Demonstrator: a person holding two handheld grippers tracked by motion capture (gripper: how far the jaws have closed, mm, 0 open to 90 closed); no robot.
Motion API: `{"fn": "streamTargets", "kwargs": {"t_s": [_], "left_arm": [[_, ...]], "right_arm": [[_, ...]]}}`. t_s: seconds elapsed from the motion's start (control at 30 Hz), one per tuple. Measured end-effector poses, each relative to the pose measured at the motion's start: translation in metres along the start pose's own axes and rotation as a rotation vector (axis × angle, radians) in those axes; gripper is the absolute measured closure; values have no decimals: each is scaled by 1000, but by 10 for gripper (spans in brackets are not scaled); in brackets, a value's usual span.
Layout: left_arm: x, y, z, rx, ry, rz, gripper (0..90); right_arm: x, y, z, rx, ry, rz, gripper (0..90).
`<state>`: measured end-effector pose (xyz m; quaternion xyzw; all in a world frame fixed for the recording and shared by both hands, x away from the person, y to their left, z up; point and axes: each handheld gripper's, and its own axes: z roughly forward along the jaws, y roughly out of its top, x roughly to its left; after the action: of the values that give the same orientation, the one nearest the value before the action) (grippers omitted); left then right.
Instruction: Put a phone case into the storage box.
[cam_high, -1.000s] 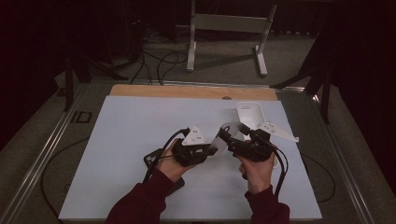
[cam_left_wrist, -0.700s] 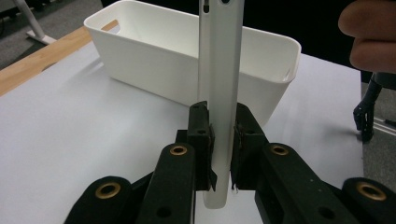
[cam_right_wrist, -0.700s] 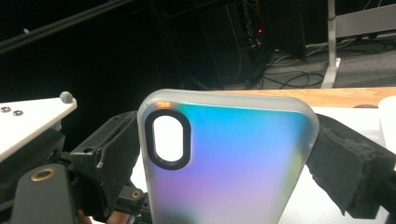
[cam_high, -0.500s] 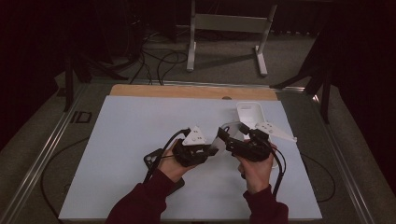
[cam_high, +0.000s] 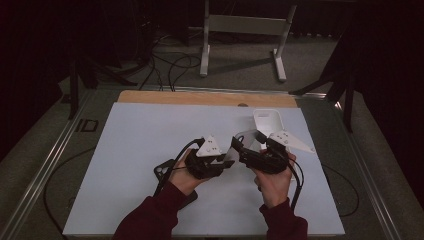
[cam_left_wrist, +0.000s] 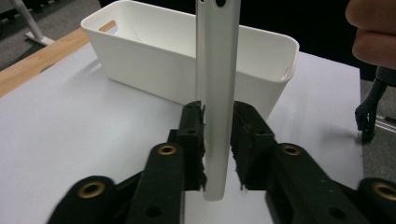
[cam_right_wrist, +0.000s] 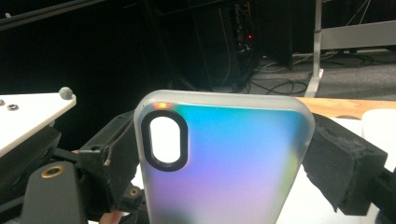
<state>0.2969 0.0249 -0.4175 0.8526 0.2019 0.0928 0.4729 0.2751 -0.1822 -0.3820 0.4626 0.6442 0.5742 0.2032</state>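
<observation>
**Phone case pinched between both grippers**

We see the left gripper (cam_high: 226, 159) clamping the phone case (cam_right_wrist: 219, 158) edge-on, the right gripper (cam_high: 239, 148) closed across its width, held above the table (cam_high: 125, 150), near the white bin (cam_left_wrist: 187, 60).

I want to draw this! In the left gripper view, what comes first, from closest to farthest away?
Black left gripper shut on a thin white phone case seen edge-on → pale table top → white plastic bin → wooden table edge → grey floor.
</observation>
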Motion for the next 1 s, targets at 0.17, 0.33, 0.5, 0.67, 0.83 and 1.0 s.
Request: {"fn": "streamTargets", "kwargs": {"t_s": [0.17, 0.33, 0.5, 0.67, 0.83, 1.0], "left_arm": [[0, 0, -3, 2, 19, 4, 560], [1, -1, -5, -3, 42, 5, 406], [3, -5, -9, -12, 102, -1, 258], [9, -8, -16, -21, 170, -15, 153], [12, -9, -20, -26, 212, -23, 100], [15, -12, -23, -24, 245, -26, 50]], "right_arm": [[-1, 1, 0, 3, -14, -3, 166], [-4, 1, 0, 11, -28, -6, 166], [-5, 3, 0, 10, -41, -8, 166], [-9, 8, 0, 5, -55, -10, 167], [-12, 10, 1, 8, -67, -15, 166], [-15, 12, 3, 13, -75, -18, 166]]}}
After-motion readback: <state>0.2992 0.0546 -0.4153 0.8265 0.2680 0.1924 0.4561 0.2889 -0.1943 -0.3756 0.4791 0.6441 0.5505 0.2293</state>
